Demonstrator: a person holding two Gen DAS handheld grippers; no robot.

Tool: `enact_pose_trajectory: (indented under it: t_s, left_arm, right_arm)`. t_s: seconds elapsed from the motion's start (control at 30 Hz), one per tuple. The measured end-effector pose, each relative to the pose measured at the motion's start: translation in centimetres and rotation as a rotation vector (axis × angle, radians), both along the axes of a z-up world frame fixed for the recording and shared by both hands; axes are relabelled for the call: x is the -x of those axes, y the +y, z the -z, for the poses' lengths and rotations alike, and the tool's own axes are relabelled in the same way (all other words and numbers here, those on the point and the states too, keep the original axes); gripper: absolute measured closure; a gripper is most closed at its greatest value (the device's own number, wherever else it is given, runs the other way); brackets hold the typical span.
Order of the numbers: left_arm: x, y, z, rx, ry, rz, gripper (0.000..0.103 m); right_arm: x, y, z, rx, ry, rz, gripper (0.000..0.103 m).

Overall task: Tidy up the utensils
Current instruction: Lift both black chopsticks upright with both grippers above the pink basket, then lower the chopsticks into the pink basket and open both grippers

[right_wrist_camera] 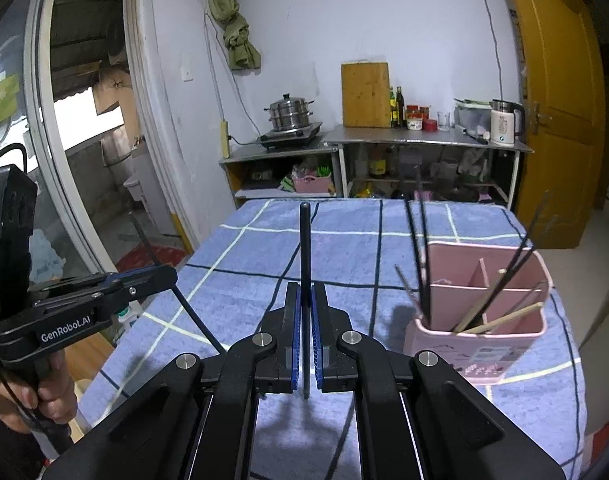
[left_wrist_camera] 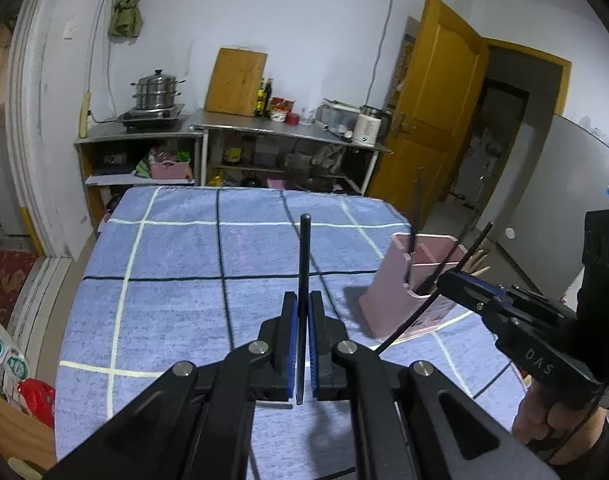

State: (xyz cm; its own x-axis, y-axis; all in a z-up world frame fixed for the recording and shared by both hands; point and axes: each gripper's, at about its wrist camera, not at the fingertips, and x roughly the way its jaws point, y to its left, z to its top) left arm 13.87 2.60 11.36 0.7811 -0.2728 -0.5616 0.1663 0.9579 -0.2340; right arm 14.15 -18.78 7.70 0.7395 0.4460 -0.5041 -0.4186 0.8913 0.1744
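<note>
My left gripper (left_wrist_camera: 303, 300) is shut on a black chopstick (left_wrist_camera: 304, 252) that stands straight up between the blue pads. In the same way my right gripper (right_wrist_camera: 304, 292) is shut on a second black chopstick (right_wrist_camera: 304, 244). Both are raised above the blue checked cloth (left_wrist_camera: 176, 248) on the table. A pink divided utensil holder (right_wrist_camera: 476, 348) stands on the cloth to the right, with several black and wooden chopsticks (right_wrist_camera: 500, 300) leaning inside. From the left wrist view, the holder (left_wrist_camera: 388, 292) sits just beyond the right gripper (left_wrist_camera: 444, 280), whose chopstick (left_wrist_camera: 418, 318) slants across it.
Behind the table runs a steel counter (right_wrist_camera: 404, 136) carrying a steamer pot (right_wrist_camera: 290, 114), cutting board (right_wrist_camera: 365, 94), bottles and a kettle (right_wrist_camera: 504, 122). A yellow door (right_wrist_camera: 560, 100) stands open at the right. A hand (right_wrist_camera: 44, 396) grips the left tool (right_wrist_camera: 168, 276).
</note>
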Motion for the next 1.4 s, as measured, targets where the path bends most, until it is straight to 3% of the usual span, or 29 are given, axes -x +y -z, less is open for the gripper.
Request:
enact_pose_trajectory:
  t_s: [0.47,0.7,1.07,1.4]
  left_arm:
    - [-0.3,-6.5,-1.1,0.062,0.008,0.166,0.098]
    - [-1.3,-9.0,-3.6,0.078,-0.031,0.213,0.097]
    - [-4.4,-10.7,-8.0,0.063,-0.114,0.214,0.098]
    - [-7.6,-12.1,-8.8,0.043,-0.134,0.196,0.098]
  right_arm:
    - [2.0,-7.1,-0.8,-0.031,-0.013,0.131,0.098]
    - [1.9,-9.6,-3.1,-0.05,-0.057,0.176,0.098]
    - [0.0,-11.7,-7.6,-0.047,-0.155,0.225,0.098]
    - [-3.1,-13.1,-8.6,-0.091,-0.194,0.255,0.098]
